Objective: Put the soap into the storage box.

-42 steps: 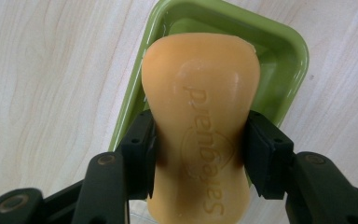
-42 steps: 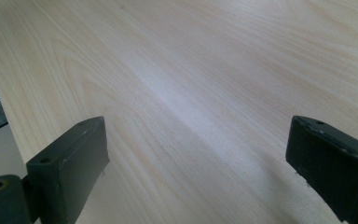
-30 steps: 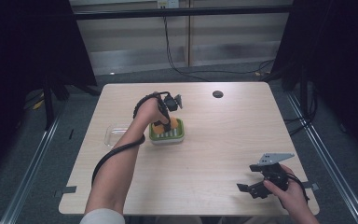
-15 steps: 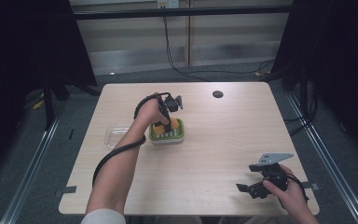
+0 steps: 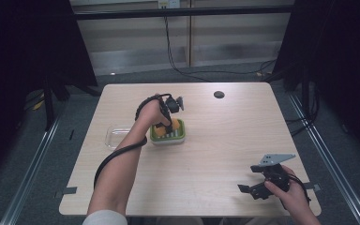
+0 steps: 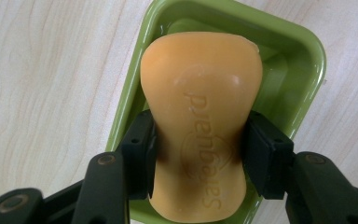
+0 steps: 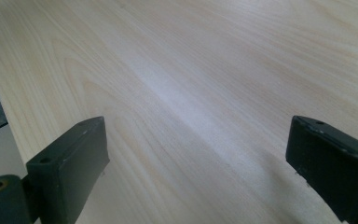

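An orange bar of soap [image 6: 200,116] with embossed letters hangs just over a green soap dish [image 6: 303,60]. My left gripper [image 6: 198,154] is shut on the bar, its black pads [image 6: 140,149] pressing on both narrow sides. In the high view the left gripper [image 5: 168,123] points down at the green dish [image 5: 180,136] near the table's middle, with a bit of the orange soap [image 5: 174,123] showing. My right gripper [image 5: 252,180] rests low near the table's front right corner. Its jaws stand wide apart over bare wood [image 7: 200,154], holding nothing.
A clear plastic tray [image 5: 115,136] lies just left of the green dish. A small dark round spot [image 5: 219,94] marks the far side of the wooden table [image 5: 225,140]. A black cable runs along the left forearm. Metal rails flank the table.
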### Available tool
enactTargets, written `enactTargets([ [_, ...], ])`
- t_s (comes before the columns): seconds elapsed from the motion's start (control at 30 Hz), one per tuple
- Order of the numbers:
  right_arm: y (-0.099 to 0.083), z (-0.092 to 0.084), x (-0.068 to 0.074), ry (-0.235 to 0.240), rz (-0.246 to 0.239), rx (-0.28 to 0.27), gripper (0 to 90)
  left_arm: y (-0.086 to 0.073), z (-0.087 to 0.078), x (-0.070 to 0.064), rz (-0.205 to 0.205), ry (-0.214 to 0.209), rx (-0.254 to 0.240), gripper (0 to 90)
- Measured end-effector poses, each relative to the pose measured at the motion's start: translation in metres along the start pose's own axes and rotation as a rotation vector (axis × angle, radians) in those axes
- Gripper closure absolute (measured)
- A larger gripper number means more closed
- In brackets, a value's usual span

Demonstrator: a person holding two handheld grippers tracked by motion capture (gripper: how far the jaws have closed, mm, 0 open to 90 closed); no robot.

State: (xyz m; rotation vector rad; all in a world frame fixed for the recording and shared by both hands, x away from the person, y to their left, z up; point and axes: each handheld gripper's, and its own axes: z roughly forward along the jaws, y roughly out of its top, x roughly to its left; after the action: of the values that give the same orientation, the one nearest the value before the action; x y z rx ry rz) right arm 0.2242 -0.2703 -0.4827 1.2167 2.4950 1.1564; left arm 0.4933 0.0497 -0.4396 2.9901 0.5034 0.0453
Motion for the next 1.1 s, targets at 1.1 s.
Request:
enactTargets([
  [1.1, -0.0004, 0.0013, 0.0006, 0.002, -0.004, 0.005, 5.3, 0.0, 0.0057, 0.0059, -0.024, -0.015, 0.009, 49.7],
])
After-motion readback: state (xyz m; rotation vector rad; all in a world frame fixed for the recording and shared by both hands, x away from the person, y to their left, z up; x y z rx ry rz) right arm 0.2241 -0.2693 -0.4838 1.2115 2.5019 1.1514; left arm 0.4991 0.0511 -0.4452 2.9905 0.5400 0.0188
